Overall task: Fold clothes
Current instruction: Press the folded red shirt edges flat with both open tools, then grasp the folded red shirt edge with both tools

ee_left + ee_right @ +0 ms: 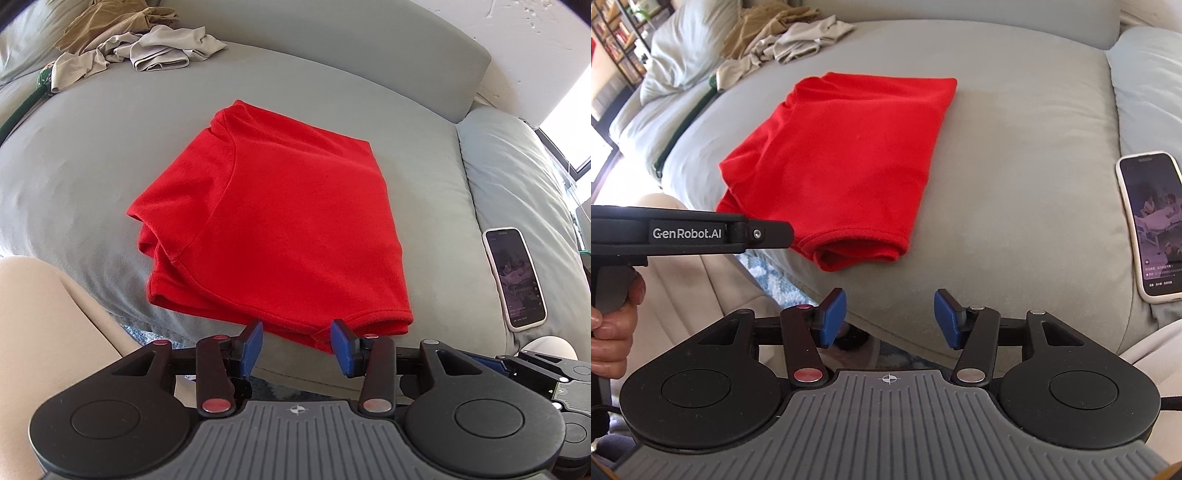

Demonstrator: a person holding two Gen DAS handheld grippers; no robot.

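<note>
Sofa cushion point(92, 155): grey, carrying everything listed.
Red shirt point(280, 221): folded, flat mid-cushion, its near hem just beyond your left gripper point(297, 341), whose blue pads stand apart, gripping nothing.
Your right gripper point(890, 317): jaws apart, empty, shirt ahead and to its left.
Beige clothes point(147, 48): heaped far left.
Phone point(515, 277): right of shirt.

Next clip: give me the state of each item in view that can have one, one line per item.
red shirt: folded into a compact stack, lying flat on the sofa seat, not gripped.
phone: face up on the cushion, screen lit.
beige and tan clothes: crumpled, unfolded heap at the back of the seat.
left claw: open, empty, at the shirt's near edge.
right claw: open, empty, short of the shirt.
</note>
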